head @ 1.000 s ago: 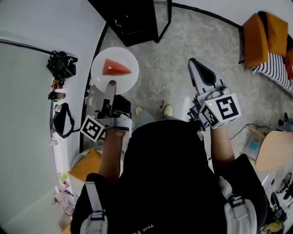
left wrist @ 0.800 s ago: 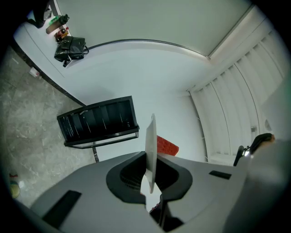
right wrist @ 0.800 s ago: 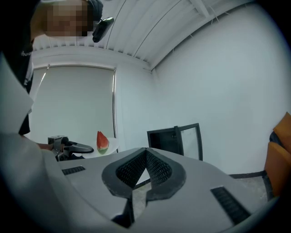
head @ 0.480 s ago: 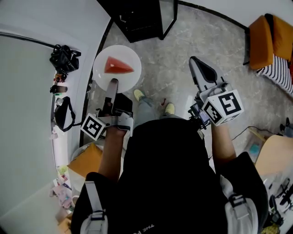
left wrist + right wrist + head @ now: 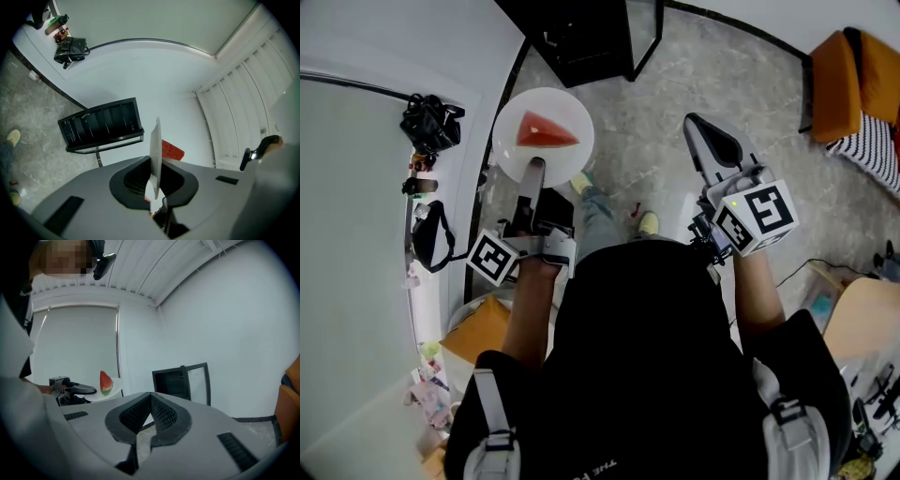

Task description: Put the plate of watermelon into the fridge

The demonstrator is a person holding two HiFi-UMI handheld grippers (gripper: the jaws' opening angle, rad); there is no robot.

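A white plate (image 5: 511, 150) carries a red watermelon wedge (image 5: 546, 131). My left gripper (image 5: 534, 167) is shut on its near rim and holds it level above the floor. In the left gripper view the plate (image 5: 155, 140) stands edge-on between the jaws of the left gripper (image 5: 155, 177), with the wedge (image 5: 171, 151) just beyond. The black fridge (image 5: 581, 37) stands ahead by the wall with its glass door (image 5: 636, 33) open; it also shows as the fridge (image 5: 101, 124) and the fridge (image 5: 172, 380). My right gripper (image 5: 694, 124) hangs to the right, shut and empty, its jaws of the right gripper (image 5: 151, 401) meeting.
Black bags (image 5: 429, 127) lie on a white ledge at the left. An orange chair (image 5: 853, 75) stands at the far right, a wooden table (image 5: 862, 314) nearer on the right. The person's feet (image 5: 581, 183) are on the grey stone floor (image 5: 666, 94) before the fridge.
The person has stepped one foot forward toward the fridge. The plate in my left gripper has edged slightly forward with it. Both grippers keep their states.
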